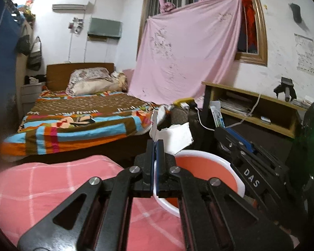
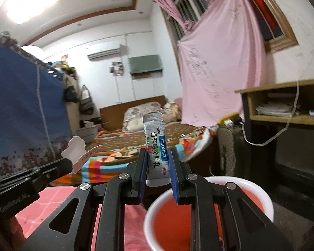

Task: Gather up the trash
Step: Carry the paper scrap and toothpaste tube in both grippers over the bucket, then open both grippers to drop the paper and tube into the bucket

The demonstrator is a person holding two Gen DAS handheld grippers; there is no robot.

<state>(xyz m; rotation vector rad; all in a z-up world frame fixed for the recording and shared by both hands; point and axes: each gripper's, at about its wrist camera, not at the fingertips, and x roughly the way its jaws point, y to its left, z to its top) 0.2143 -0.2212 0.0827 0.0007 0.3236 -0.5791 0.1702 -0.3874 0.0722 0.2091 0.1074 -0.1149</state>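
Observation:
My left gripper [image 1: 156, 144] is shut on a torn white paper scrap [image 1: 173, 138], held above the near rim of a red bin with a white rim [image 1: 207, 167]. My right gripper [image 2: 157, 159] is shut on a white DIKANG sachet [image 2: 156, 146], held upright just above the bin [image 2: 198, 213]. In the left wrist view the right gripper [image 1: 221, 128] is at the right with the sachet [image 1: 216, 114] sticking up. In the right wrist view the left gripper [image 2: 70, 165] is at the left with the scrap [image 2: 76, 151].
A pink checked cloth [image 1: 52, 188] lies to the left of the bin. A bed with a striped cover [image 1: 83, 121] stands behind. A wooden desk with shelves [image 1: 255, 108] and a white cable is at the right. A pink sheet [image 1: 188, 52] hangs over the window.

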